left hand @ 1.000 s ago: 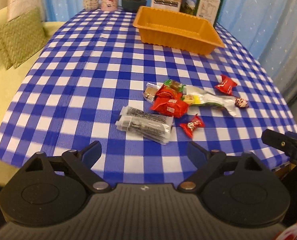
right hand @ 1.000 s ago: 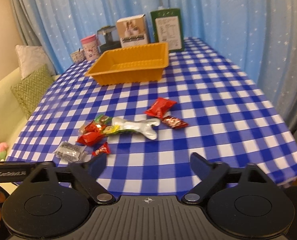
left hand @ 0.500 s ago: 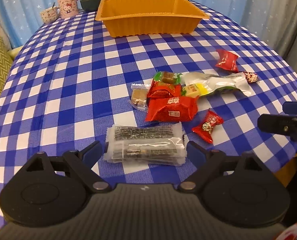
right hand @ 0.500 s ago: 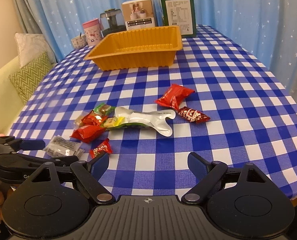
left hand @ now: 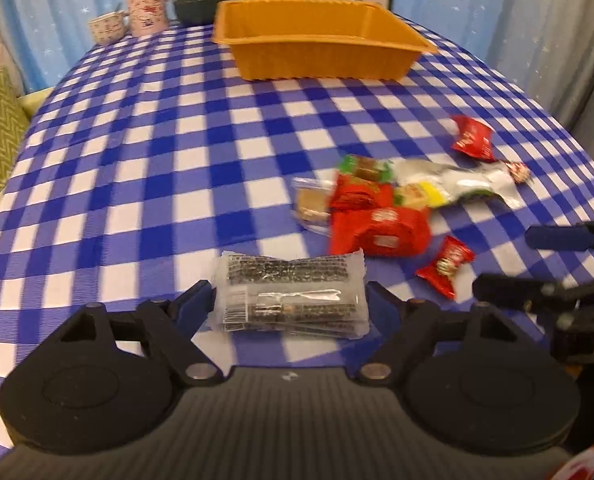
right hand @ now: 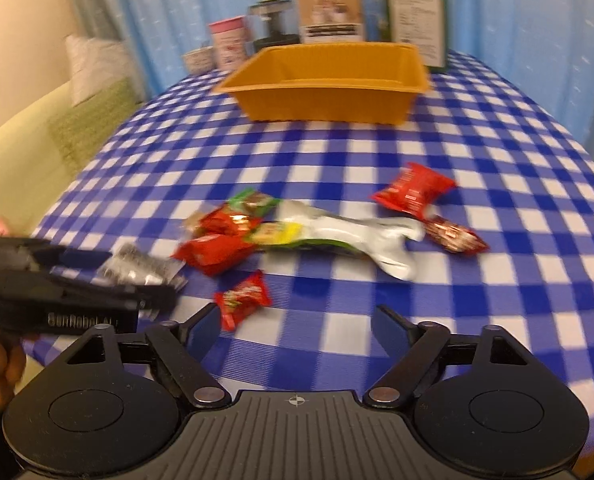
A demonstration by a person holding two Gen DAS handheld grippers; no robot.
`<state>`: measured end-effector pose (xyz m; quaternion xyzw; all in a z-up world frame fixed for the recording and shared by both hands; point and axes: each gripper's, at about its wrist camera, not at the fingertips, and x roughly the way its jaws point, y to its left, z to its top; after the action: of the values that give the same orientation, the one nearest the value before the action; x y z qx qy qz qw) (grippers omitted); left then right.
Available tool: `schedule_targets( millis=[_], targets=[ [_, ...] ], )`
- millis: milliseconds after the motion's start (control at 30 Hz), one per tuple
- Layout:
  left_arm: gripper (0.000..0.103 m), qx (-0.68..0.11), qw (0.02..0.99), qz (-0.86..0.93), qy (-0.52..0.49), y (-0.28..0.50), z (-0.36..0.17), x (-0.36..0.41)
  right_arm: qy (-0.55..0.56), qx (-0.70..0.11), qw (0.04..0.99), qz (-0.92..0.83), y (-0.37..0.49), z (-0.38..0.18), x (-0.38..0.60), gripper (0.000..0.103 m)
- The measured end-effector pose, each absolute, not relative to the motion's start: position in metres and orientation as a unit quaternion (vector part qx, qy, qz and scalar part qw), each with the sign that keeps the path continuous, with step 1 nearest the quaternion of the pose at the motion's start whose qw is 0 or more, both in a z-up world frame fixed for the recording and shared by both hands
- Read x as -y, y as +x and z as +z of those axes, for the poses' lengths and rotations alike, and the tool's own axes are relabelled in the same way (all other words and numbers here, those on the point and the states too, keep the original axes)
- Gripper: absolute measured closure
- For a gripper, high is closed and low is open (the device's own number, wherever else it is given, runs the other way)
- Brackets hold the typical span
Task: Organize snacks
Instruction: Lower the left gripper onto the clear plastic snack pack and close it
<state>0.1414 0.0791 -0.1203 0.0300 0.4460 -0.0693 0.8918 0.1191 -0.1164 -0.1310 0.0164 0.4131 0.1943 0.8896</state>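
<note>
Left wrist view: the left gripper (left hand: pixel 289 304) is spread wide, its two blue-padded fingers (left hand: pixel 193 306) flanking the clear seaweed packet (left hand: pixel 291 294) that lies flat on the checked surface (left hand: pixel 137 168); whether the pads touch the wrapper cannot be told. Just beyond the packet sits a cluster of snacks: a large red pack (left hand: pixel 379 230), a tan biscuit in clear wrap (left hand: pixel 309 204), a green-ended candy (left hand: pixel 363 166) and a long silver pouch (left hand: pixel 457 182). A small red candy (left hand: pixel 445 266) lies apart to the right, and another red pack (left hand: pixel 473 138) rests farther back. The orange tray (left hand: pixel 321 60) stands at the far side, well apart from the snacks, with a pink canister (left hand: pixel 145 10) and a small cup (left hand: pixel 107 30) to its left. The right gripper (left hand: pixel 537 268) enters from the right edge, near the small red candy.

Right wrist view: the right gripper (right hand: pixel 297 324) is also wide apart and holds nothing; the small red candy (right hand: pixel 243 300) lies just ahead of its left finger. The left gripper (right hand: pixel 137 280) reaches in from the left around the seaweed packet (right hand: pixel 143 270). The silver pouch (right hand: pixel 357 236) stretches across the middle, a red pack (right hand: pixel 413 194) and a dark-red wrapped bar (right hand: pixel 455 236) to its right. The orange tray (right hand: pixel 329 88) sits beyond, with boxes (right hand: pixel 331 14) standing behind it
</note>
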Motion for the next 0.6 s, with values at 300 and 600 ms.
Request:
schedule_targets(
  millis=[300, 600],
  targets=[
    [0.023, -0.436, 0.899, -0.047, 0.014, 0.145, -0.108, -0.105, -0.102, -0.384, 0.883, 0.252, 0.125, -0.156, 0.065, 0.041],
    [0.023, -0.438, 0.898, -0.044, 0.001, 0.144, -0.108, -0.106, -0.105, -0.386, 0.881, 0.253, 0.132, -0.160, 0.063, 0.071]
  ],
)
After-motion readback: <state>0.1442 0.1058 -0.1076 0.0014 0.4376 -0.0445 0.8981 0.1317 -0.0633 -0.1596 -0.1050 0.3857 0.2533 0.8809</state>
